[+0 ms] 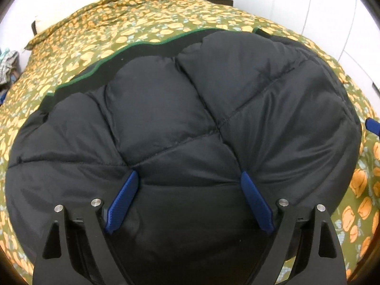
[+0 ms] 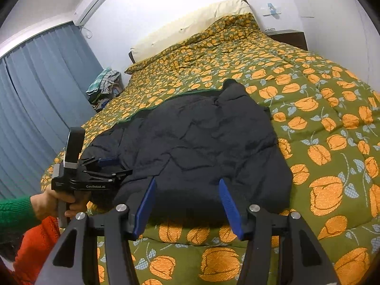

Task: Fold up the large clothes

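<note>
So the left gripper (image 2: pixel 108 163) is out at the left edge of the black puffer jacket (image 2: pixel 201 147), held level in a bare hand (image 2: pixel 51 203) with a green knit sleeve (image 2: pixel 14 213) behind it. Fist wrapped around the grip, fingers pointing in over the jacket's left edge. Its own wrist view has both blue pads (image 1: pixel 122 201) spread wide with the quilted fabric bulging between them, not pinched. Whether the pads actually touch the fabric, I can't tell.

Only writing I can read is "GenRobot.AI" in white on the side of that gripper's black body.

The jacket is laid flat on the bedspread (image 2: pixel 320 123), olive green with orange flowers, back side up, with a thin green trim (image 1: pixel 133 45) running along its far edge.

Moving right, the right gripper (image 2: pixel 187 207) sits at the jacket's near hem, aimed along it toward the pillow (image 2: pixel 190 23), jaws wide apart and holding nothing. Left of the jacket, off the bed, there's a pile of clothes (image 2: pixel 104 83) in front of a blue curtain (image 2: pixel 40 90).
</note>
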Tool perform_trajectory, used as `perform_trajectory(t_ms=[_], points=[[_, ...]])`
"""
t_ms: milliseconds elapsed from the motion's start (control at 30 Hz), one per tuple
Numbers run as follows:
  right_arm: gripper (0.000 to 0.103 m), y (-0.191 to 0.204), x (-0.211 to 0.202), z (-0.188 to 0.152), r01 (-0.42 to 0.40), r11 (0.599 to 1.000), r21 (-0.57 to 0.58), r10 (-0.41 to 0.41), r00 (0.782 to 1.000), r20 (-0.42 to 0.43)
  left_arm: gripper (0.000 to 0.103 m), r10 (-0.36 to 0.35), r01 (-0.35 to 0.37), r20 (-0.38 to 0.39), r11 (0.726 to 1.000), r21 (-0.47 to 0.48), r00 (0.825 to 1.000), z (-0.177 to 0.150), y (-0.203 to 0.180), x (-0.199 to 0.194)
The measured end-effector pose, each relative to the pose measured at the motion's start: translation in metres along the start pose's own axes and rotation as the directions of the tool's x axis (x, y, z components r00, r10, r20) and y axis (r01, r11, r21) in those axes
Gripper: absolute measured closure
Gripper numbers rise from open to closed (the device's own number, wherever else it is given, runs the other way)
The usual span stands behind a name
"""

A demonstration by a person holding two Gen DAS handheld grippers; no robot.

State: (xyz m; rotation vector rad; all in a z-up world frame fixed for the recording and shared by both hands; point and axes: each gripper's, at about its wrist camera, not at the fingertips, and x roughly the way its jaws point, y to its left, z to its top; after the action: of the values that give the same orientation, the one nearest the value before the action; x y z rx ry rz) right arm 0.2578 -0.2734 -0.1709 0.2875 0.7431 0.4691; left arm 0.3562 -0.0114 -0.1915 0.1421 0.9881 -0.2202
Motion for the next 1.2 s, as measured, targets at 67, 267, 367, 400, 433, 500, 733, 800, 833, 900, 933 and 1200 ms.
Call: perform_trajectory(t_ms=[67, 267, 367, 400, 433, 500, 733, 800, 833, 900, 933, 1200], points=[[0.047, -0.003, -0.002, 0.001, 0.003, 1.0, 0.012, -0.003, 1.0, 0.009, 0.018, -0.003, 0.003, 0.005, 1.0, 0.0, 1.0, -0.005, -0.003, -0.014], [0.047, -0.006, -0.006, 0.003, -0.005, 1.0, 0.026, 0.004, 1.0, 0.027, 0.017, 0.044, -0.047, 0.044, 0.998, 0.053, 0.998, -0.034, -0.018, -0.026], [0.047, -0.008, -0.001, 0.003, -0.009, 0.999, 0.034, 0.008, 1.0, 0.013, 0.016, 0.06, -0.062, 0.04, 0.997, 0.04, 0.997, -0.034, -0.02, -0.014], [0.047, -0.009, 0.0, 0.003, -0.006, 0.999, 0.038, 0.006, 1.0, 0.008, 0.016, 0.066, -0.067, 0.041, 0.997, 0.041, 0.997, -0.033, -0.021, -0.013], [0.047, -0.01, 0.001, 0.003, -0.003, 0.999, 0.041, 0.003, 1.0, 0.006, 0.016, 0.068, -0.07, 0.04, 0.997, 0.039, 0.997, -0.033, -0.021, -0.014], [0.047, -0.012, -0.002, 0.003, 0.006, 0.999, 0.046, -0.007, 1.0, 0.015, 0.017, 0.07, -0.071, 0.03, 0.997, 0.03, 0.997, -0.034, -0.022, -0.023], [0.044, -0.035, -0.014, 0.006, 0.016, 0.988, 0.152, -0.025, 0.998, 0.059, 0.015, 0.101, -0.104, 0.043, 0.992, 0.069, 0.994, -0.052, -0.034, -0.023], [0.044, -0.044, -0.009, 0.005, 0.032, 0.981, 0.193, -0.04, 0.998, 0.039, 0.015, 0.101, -0.102, 0.031, 0.994, 0.045, 0.994, -0.048, -0.034, -0.025], [0.044, -0.047, -0.008, 0.003, 0.045, 0.977, 0.209, -0.053, 0.998, 0.033, 0.016, 0.098, -0.099, 0.025, 0.994, 0.039, 0.995, -0.048, -0.033, -0.029], [0.043, -0.057, -0.009, 0.001, 0.077, 0.963, 0.257, -0.087, 0.996, 0.027, 0.017, 0.063, -0.063, 0.011, 0.998, 0.015, 0.998, -0.046, -0.033, -0.041], [0.036, -0.065, -0.011, 0.0, 0.089, 0.951, 0.295, -0.102, 0.994, 0.03, 0.017, 0.038, -0.038, 0.015, 0.999, -0.002, 0.999, -0.045, -0.031, -0.048], [0.019, -0.119, 0.007, 0.032, -0.076, 0.857, 0.509, 0.033, 0.995, 0.093, 0.017, -0.075, 0.081, 0.11, 0.996, -0.047, 0.991, -0.014, -0.03, -0.064]])
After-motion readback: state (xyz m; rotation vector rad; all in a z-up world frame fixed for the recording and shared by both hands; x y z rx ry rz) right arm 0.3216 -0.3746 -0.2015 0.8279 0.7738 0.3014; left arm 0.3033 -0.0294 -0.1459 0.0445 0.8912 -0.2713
